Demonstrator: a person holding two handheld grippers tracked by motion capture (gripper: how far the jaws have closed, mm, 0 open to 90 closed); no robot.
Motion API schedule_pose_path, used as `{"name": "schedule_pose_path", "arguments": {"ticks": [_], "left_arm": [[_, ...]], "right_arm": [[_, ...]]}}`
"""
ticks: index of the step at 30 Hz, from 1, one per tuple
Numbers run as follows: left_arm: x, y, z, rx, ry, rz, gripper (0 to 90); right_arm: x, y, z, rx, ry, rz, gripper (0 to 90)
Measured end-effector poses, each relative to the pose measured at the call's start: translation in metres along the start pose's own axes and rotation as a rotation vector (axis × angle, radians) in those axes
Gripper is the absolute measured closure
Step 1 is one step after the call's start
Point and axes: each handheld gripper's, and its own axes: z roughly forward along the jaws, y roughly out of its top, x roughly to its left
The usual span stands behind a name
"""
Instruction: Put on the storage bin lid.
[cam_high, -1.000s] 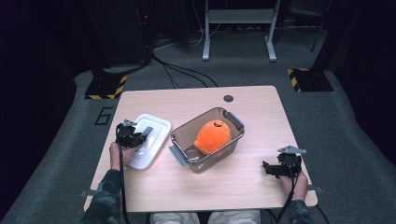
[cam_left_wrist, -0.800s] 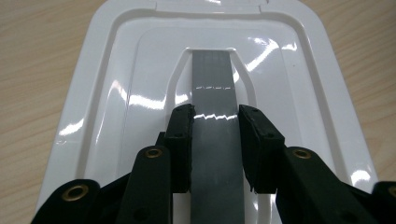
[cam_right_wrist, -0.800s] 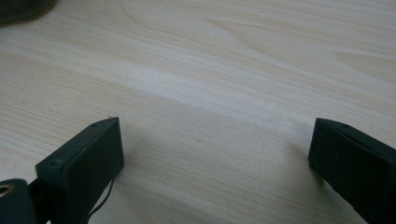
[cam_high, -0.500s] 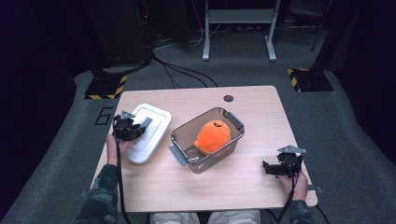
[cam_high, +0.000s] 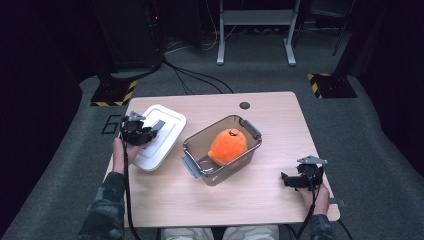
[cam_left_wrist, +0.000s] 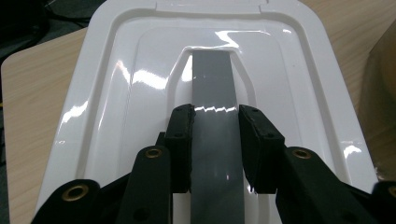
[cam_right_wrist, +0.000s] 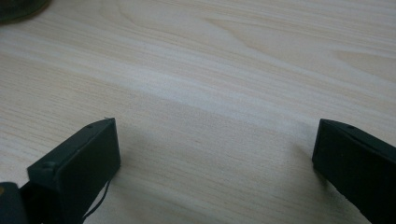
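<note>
Since a second ago the white lid (cam_high: 159, 136) has travelled with the left gripper (cam_high: 148, 131) toward the far left corner of the table (cam_high: 280, 120), and its far end now sits closer to that edge; the right gripper (cam_high: 288, 180) has kept its place near the front right corner.

Glossy white plastic, the lid is a rounded rectangle with a raised rim, a sunken middle panel and a flat grey handle strip (cam_left_wrist: 212, 88) running down its centre. In the left gripper view bright reflections streak its surface, and a small tab shows at the far edge. It lies at the table's left side, just beside the clear container (cam_high: 222, 150) and apart from it.

The left gripper (cam_left_wrist: 215, 135) has its two black jaws closed in on either side of the grey handle strip, the pads pressed against its edges, so it grips the lid by that strip.

Inside the clear container, which stands at an angle near the table's middle with grey latches at both ends, rests an orange plush toy (cam_high: 227, 146).

The right gripper (cam_right_wrist: 215, 154) hovers low over bare wood, its jaws spread wide apart with nothing between them.
</note>
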Motion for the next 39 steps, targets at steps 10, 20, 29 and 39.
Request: {"name": "schedule_pose_path", "arguments": {"ticks": [10,20,29,39], "left_arm": [[-0.011,0.023,-0.015,-0.040,-0.023,0.026,66.3],[-0.025,0.043,-0.025,-0.066,-0.063,0.063,66.3],[-0.043,0.059,-0.031,-0.084,-0.095,0.091,66.3],[-0.068,0.075,-0.031,-0.095,-0.141,0.142,66.3]], "right_arm": [[0.000,0.000,0.000,-0.001,-0.001,0.002,0.1],[0.000,0.000,0.000,-0.002,-0.005,0.006,0.1],[0.000,0.000,0.000,-0.001,-0.008,0.009,0.1],[0.000,0.000,0.000,-0.001,-0.011,0.010,0.1]]}}
